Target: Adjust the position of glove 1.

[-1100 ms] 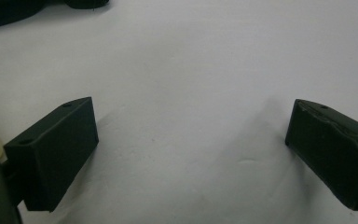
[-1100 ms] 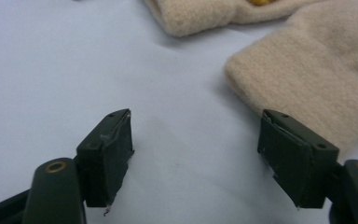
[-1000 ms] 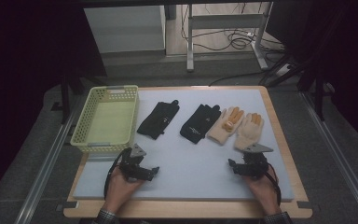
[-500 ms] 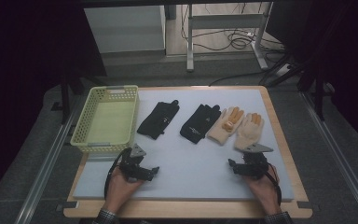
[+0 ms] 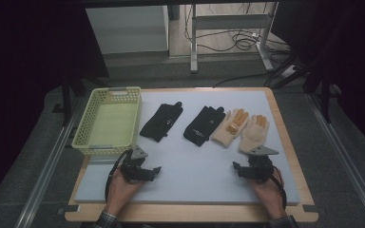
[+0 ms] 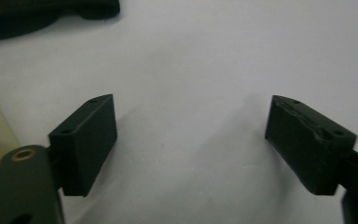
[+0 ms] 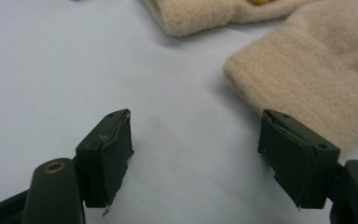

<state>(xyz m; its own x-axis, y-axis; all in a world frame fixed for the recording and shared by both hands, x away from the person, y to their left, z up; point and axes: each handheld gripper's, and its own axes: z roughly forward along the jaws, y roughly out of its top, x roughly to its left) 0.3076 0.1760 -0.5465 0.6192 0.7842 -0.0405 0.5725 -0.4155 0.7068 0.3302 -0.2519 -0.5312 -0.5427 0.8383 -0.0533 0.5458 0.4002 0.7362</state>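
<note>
While wide open, both hand-held grippers (image 5: pixel 145 170) (image 5: pixel 247 169) hold nothing.

I can't read any text, label, brand or number here. The black glove (image 5: pixel 203 125) nearer the middle of the tabletop carries a small pale mark on its back, but from the high view it is too small for me to make out.

Four gloves (image 5: pixel 208 125) were laid in a row right of the basket (image 5: pixel 108 121); both grippers were set before them.
</note>
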